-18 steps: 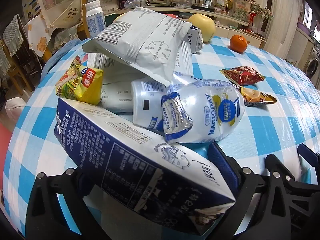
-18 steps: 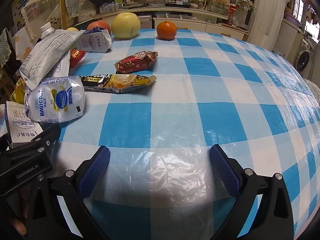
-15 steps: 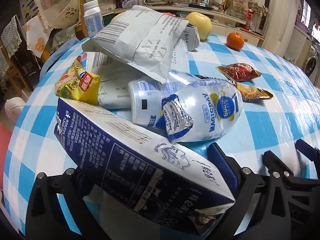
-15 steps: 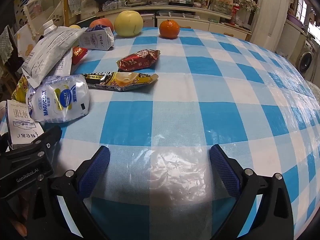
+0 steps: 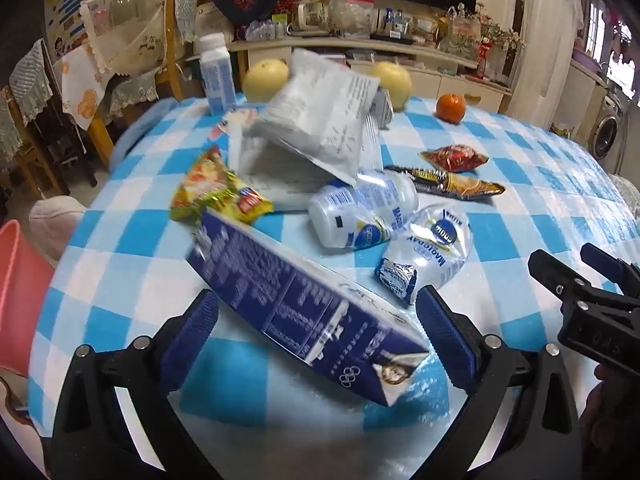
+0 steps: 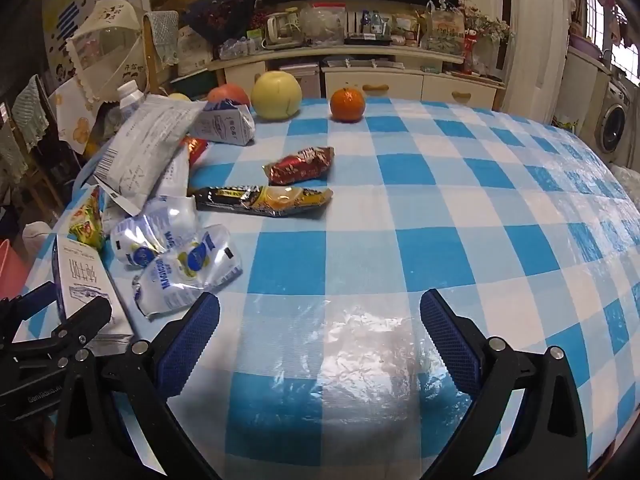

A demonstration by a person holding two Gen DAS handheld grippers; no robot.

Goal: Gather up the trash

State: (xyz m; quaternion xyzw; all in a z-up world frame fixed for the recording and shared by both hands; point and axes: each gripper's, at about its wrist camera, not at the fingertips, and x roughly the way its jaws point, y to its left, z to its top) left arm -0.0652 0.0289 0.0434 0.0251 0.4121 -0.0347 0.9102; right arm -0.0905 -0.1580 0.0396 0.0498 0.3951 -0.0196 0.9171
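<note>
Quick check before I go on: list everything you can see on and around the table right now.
Milk carton: 1, dark blue, nearest, lying between the left fingers, not gripped.
Crushed bottles: 2, clear with blue labels, beside the carton.
Snack wrapper: 1, yellow-green, behind the carton.
White pouch: 1, atop the pile.
Coffee sachet: 1, black-yellow, mid-table.
Red wrapper: 1, behind the sachet.
Small carton: 1, white-blue, far side.
Upright bottle: 1, white, far edge.
Orange: 1, far side.
Pale fruit: 2, yellow.
Tablecloth: blue-white check.
Left gripper: open.
Right gripper: open, empty.
</note>
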